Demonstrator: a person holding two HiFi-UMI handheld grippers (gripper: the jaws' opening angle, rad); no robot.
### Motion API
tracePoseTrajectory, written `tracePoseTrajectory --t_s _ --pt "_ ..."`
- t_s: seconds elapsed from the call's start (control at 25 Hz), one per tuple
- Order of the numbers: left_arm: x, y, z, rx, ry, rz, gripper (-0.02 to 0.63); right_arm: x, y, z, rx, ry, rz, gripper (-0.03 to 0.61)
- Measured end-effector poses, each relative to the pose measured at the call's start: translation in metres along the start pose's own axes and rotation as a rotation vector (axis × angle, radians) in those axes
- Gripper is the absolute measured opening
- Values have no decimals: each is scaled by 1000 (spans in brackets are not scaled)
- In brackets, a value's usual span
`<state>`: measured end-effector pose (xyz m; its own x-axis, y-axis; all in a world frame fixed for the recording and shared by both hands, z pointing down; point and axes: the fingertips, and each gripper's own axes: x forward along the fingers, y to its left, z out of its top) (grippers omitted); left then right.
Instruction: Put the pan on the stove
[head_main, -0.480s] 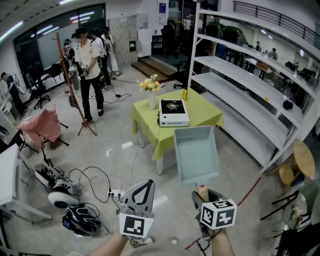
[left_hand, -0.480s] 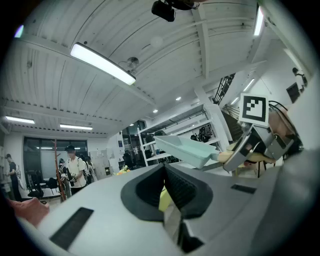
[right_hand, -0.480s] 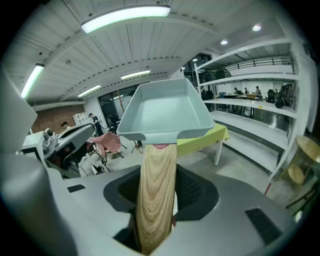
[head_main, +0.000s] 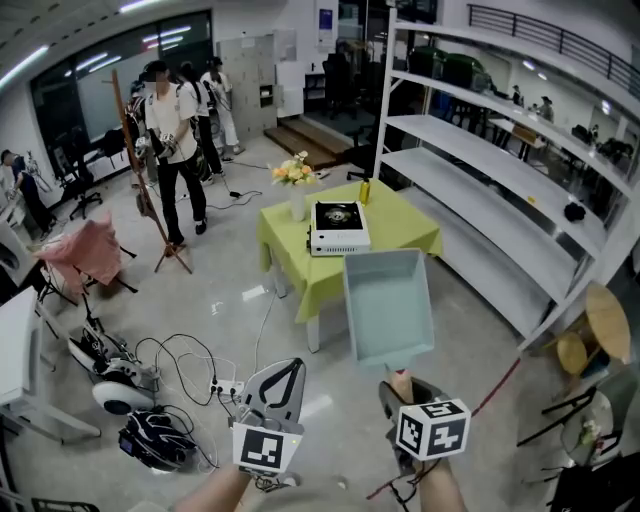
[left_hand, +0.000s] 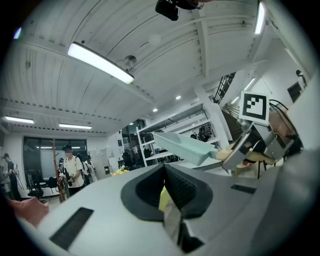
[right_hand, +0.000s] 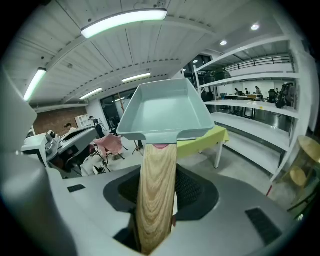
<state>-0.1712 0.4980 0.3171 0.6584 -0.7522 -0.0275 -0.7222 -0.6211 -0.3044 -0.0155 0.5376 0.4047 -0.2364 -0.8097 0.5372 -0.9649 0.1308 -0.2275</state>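
Rectangular pale-blue pan (head_main: 388, 305), held in mid-air short of the yellow-green table (head_main: 405, 232); long axis near-to-far, wooden handle (right_hand: 156, 195) nearest, open side up. Right gripper (head_main: 403, 392), low and pointing forward, clamps the handle. Left gripper (head_main: 287, 372), beside it, appears pressed together, empty. Portable stove (head_main: 338, 227) stands on the far table.

pan (head_main: 388, 305): you have one.
stove (head_main: 339, 228): you see one.
table (head_main: 410, 232): one, with a green cloth.
grippers: two, your left gripper (head_main: 288, 370) and your right gripper (head_main: 403, 385).
vase of flowers (head_main: 297, 192): one.
yellow bottle (head_main: 366, 190): one.
pink cloth (head_main: 85, 250): one.
people (head_main: 165, 125): you can count at least three; further ones are too small to tell.
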Motion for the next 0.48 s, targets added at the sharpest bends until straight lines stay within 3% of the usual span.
tracePoseTrajectory --t_s 0.28,0.48 --pt "16 -25 -11 -6 55 30 6 -7 -30 -8 -33 2 23 160" --pt "32 -38 -4 -19 40 41 6 -3 -55 -9 -21 7 39 160"
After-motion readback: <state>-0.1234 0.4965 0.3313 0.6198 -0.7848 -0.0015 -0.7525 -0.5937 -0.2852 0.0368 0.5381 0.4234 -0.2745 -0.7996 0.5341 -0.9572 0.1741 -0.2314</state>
